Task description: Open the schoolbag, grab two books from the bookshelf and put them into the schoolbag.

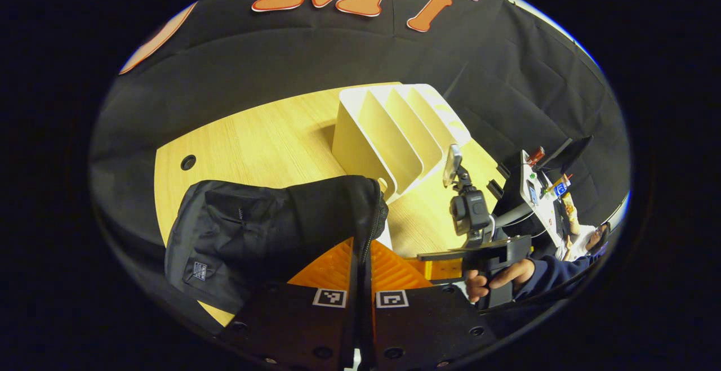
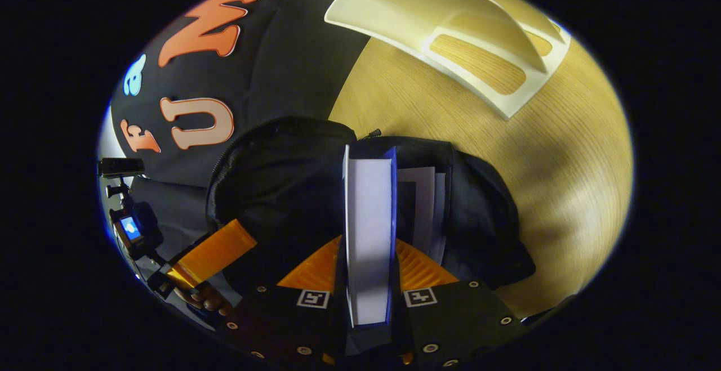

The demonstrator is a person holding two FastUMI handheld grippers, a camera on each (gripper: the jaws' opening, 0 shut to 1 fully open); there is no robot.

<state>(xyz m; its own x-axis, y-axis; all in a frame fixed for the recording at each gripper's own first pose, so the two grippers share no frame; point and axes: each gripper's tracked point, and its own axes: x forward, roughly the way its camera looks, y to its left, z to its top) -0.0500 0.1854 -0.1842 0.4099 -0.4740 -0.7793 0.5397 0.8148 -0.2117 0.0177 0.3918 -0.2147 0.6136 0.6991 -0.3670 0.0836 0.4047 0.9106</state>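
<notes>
Your schoolbag (image 2: 270,191) lies on the bench (image 2: 507,151) in the middle of the right gripper view, its mouth unzipped and gaping toward the camera. In the left gripper view the same bag (image 1: 265,224) sits at the lower left of the frame, its zipper edge running up the centre. Your left claw (image 1: 360,269) is clenched on that zipper edge, both fingers pressed against the black fabric with no gap between them.

Your right claw (image 2: 369,264) is grasping a book (image 2: 369,219), spine-edge upright, white page block facing the camera between dark blue covers. Both fingers press on its sides. The book's far end reaches into the open bag. Just to its right, inside the bag, the white pages of a second book (image 2: 422,202) stand upright.

The bookshelf (image 1: 394,134), a white rack with slanted dividers, stands on the bench behind the bag in the upper middle of the left gripper view; its slots look empty from here. In the right gripper view it (image 2: 450,33) stretches across the top of the frame, apart from the bag.

At the right of the left gripper view, your hand (image 1: 495,281) grips the handle of the other device.
</notes>
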